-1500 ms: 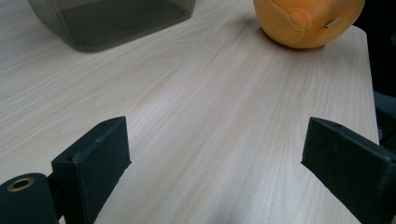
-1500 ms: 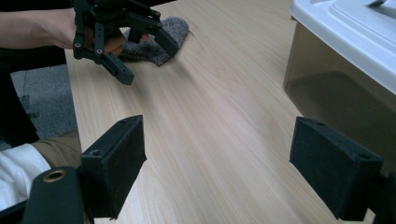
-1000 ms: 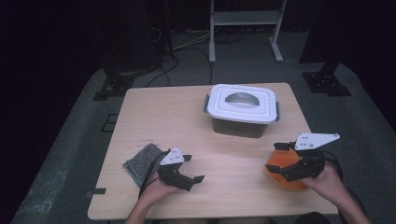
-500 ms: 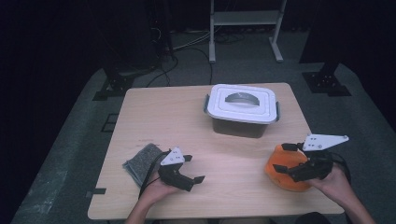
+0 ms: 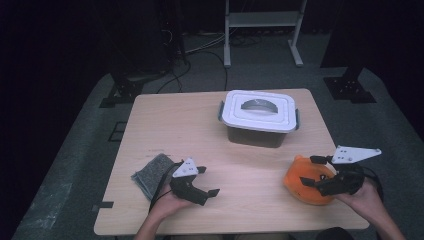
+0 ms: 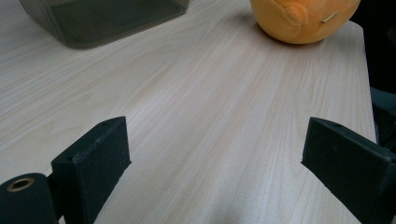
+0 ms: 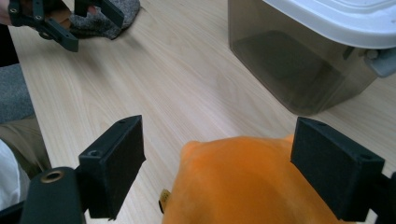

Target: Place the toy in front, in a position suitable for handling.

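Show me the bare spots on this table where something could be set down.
Free: the far-left wood beside the white-lidded grey plastic box, and the middle strip between the left tool and the orange plush toy. Crowded: the grey knitted cloth corner and the right tool over the toy.

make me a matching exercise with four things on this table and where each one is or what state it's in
Things:
1. orange plush
2. grey cloth
3. box
4. left gripper

Places or states:
A. far side of the table, white lid on
B. open over bare wood, holding nothing
C. between the open jaws of the right gripper
D. flat at the near left, beside the left hand

Pairs: 1-C, 2-D, 3-A, 4-B
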`<action>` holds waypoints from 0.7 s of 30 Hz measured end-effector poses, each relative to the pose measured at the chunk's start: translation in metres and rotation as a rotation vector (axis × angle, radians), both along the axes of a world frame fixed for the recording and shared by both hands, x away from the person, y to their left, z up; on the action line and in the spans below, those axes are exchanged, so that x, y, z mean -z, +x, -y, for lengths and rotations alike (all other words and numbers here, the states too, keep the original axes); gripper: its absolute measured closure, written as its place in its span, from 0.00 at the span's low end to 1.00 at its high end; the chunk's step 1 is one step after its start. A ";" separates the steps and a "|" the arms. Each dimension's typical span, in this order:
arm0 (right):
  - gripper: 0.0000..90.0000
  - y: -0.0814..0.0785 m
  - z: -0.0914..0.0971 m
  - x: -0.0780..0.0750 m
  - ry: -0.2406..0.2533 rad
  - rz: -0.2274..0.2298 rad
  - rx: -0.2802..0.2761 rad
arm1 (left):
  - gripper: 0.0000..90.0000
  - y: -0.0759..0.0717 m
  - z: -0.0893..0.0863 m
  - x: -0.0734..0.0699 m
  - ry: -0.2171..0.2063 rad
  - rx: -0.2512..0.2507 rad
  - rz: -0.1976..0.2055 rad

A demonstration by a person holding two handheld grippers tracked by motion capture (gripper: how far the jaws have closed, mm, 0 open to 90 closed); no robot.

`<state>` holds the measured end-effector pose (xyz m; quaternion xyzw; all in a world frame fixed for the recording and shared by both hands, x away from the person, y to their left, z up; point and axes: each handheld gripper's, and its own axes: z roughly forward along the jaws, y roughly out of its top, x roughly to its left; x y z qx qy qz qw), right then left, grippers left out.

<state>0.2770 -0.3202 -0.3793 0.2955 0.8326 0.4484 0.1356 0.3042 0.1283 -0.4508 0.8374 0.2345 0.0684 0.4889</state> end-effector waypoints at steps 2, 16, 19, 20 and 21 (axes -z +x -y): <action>0.18 0.000 0.003 0.002 0.000 0.000 0.007 | 0.07 0.000 0.000 0.000 0.001 -0.001 0.001; 0.18 0.002 0.013 0.020 -0.008 -0.012 0.041 | 0.06 -0.001 0.001 0.000 -0.001 0.000 0.001; 0.18 0.002 0.014 0.024 -0.015 -0.015 0.044 | 0.06 0.000 0.001 0.000 0.004 0.003 0.001; 0.18 0.002 0.014 0.027 -0.013 -0.020 0.047 | 0.06 -0.001 0.002 0.000 0.004 0.004 0.003; 0.18 0.002 0.014 0.027 -0.013 -0.020 0.047 | 0.06 -0.001 0.002 0.000 0.004 0.004 0.003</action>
